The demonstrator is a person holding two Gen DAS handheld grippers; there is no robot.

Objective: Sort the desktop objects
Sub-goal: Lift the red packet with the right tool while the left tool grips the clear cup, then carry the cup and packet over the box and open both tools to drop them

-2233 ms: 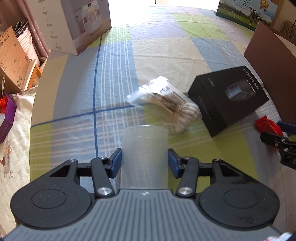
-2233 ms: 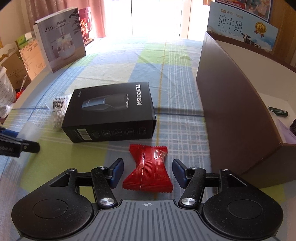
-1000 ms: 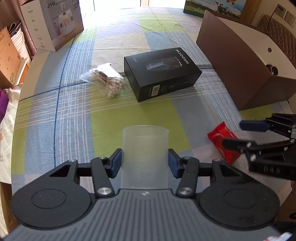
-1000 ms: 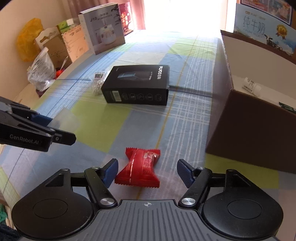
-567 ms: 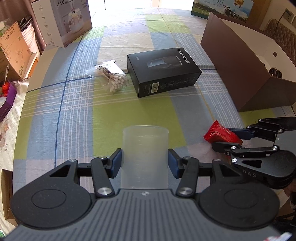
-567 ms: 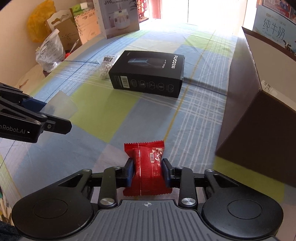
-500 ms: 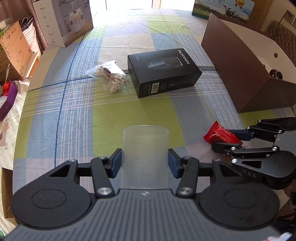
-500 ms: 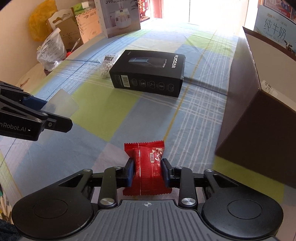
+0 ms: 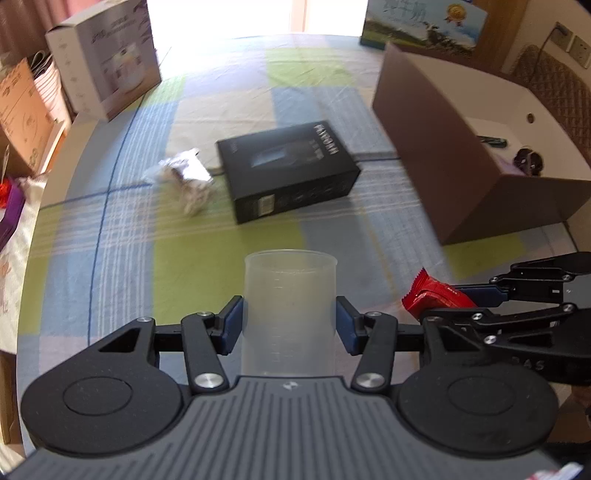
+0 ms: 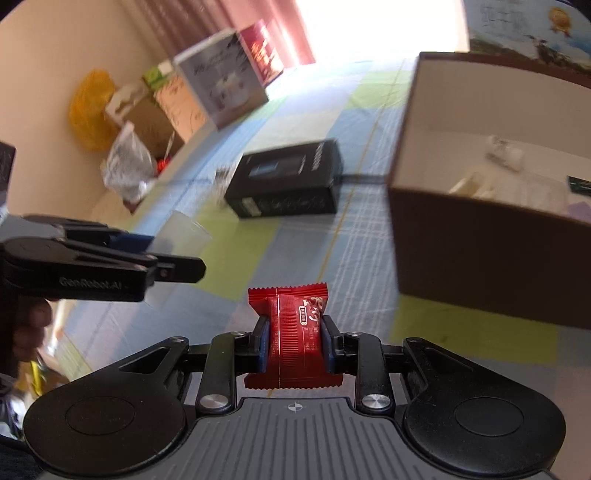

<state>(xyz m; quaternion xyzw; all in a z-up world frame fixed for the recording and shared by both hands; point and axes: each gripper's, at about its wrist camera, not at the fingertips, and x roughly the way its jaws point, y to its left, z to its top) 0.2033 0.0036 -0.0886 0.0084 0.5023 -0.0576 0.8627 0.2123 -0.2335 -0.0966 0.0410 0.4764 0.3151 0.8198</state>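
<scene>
My left gripper (image 9: 290,325) is shut on a translucent plastic cup (image 9: 290,302) and holds it above the checked tablecloth. My right gripper (image 10: 294,341) is shut on a red snack packet (image 10: 293,332), lifted off the table and tilted; the packet also shows in the left wrist view (image 9: 432,295). A black product box (image 9: 288,170) and a bag of cotton swabs (image 9: 184,181) lie on the cloth ahead. An open brown cardboard box (image 10: 491,206) stands to the right, with small items inside.
A white humidifier box (image 9: 107,74) stands at the far left of the table. Cartons and bags (image 10: 125,129) sit beyond the table's left edge. A milk carton box (image 9: 424,22) stands behind the brown box.
The right gripper closed on the red packet and has lifted it off the table, tilting. The left gripper kept hold of the cup and moved slightly forward.
</scene>
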